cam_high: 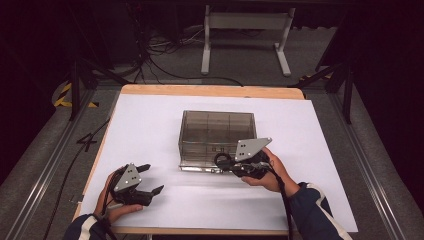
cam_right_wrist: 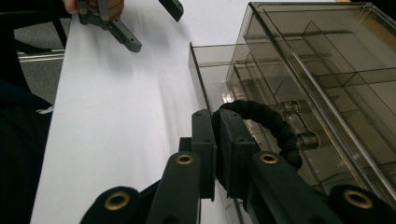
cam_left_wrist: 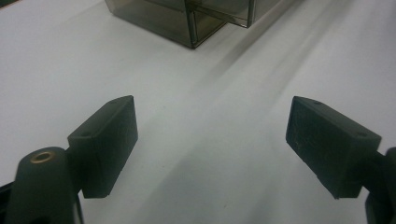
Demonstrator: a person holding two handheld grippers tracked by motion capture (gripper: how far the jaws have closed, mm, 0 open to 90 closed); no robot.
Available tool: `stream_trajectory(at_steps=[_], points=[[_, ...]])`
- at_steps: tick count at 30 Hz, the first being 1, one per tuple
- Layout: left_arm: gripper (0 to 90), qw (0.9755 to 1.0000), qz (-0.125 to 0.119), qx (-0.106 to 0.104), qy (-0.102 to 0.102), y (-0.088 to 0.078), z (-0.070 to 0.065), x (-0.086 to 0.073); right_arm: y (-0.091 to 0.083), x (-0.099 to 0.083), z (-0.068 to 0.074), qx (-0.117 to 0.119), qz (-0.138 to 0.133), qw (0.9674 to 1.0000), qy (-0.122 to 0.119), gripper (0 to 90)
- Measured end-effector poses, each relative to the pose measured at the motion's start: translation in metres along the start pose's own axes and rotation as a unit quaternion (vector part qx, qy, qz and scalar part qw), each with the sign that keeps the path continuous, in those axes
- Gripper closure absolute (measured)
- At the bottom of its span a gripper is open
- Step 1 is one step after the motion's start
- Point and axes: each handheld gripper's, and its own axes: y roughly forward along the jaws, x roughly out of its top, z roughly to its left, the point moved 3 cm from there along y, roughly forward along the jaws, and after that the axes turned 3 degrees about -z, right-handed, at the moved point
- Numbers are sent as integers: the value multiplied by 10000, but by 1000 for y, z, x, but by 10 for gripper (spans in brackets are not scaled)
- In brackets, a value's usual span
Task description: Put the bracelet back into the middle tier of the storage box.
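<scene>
Drawer (cam_right_wrist: 261, 84) of the smoky clear organizer box (cam_high: 218, 137) juts from the box's near face, and my right gripper (cam_right_wrist: 215, 154) is pinched shut on its black looped handle (cam_right_wrist: 268, 126). To do this well I'd pull straight and level, away from the box. My left gripper (cam_high: 150, 179) waits spread wide, beside the box on the white sheet (cam_high: 150, 130).

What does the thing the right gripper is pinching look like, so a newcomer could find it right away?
On the white sheet covering the table stands a smoky clear plastic box with inner dividers. Its drawer sits part way out, facing the person. On that drawer's front is a black fabric-wrapped loop handle, the only soft, dark part of the box, clamped in the right gripper.
</scene>
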Motion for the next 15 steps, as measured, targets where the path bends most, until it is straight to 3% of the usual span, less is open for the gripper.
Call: stream_trajectory(at_steps=[15], points=[[174, 10000, -8, 2, 29, 0, -1, 0, 23, 1, -12, 93, 343, 9994, 40, 857]])
